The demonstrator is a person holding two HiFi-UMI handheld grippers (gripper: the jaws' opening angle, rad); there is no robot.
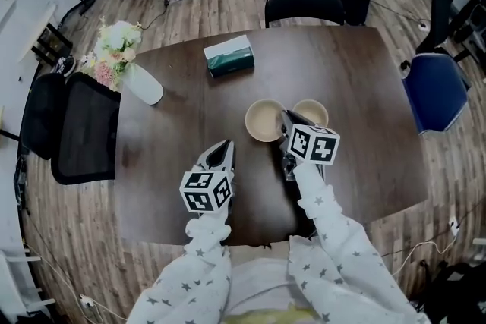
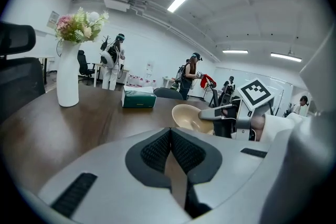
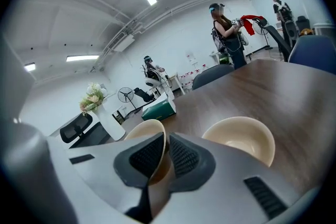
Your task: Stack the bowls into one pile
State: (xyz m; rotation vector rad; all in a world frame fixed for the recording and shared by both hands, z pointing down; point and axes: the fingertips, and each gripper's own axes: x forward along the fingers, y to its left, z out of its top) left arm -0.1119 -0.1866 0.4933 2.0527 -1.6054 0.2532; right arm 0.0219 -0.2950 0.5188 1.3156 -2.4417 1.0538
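Two beige bowls are on the dark brown table point(image 1: 190, 125). In the head view, my right gripper point(image 1: 287, 119) is shut on the right rim of the left bowl point(image 1: 263, 121). The second bowl point(image 1: 313, 111) sits just to its right, partly behind the gripper. The right gripper view shows the held bowl point(image 3: 148, 131) tilted, its rim pinched between the pads, and the other bowl point(image 3: 242, 137) upright on the table. My left gripper point(image 1: 225, 151) is shut and empty, nearer me and left of the bowls. From the left gripper view point(image 2: 170, 147) the held bowl point(image 2: 189, 117) leans in the right gripper point(image 2: 224, 113).
A green tissue box point(image 1: 229, 57) lies at the far side of the table. A white vase of flowers point(image 1: 141, 84) stands at the left edge. Black chairs point(image 1: 83, 129) flank the table, a blue chair point(image 1: 437, 91) is at the right, and people stand beyond.
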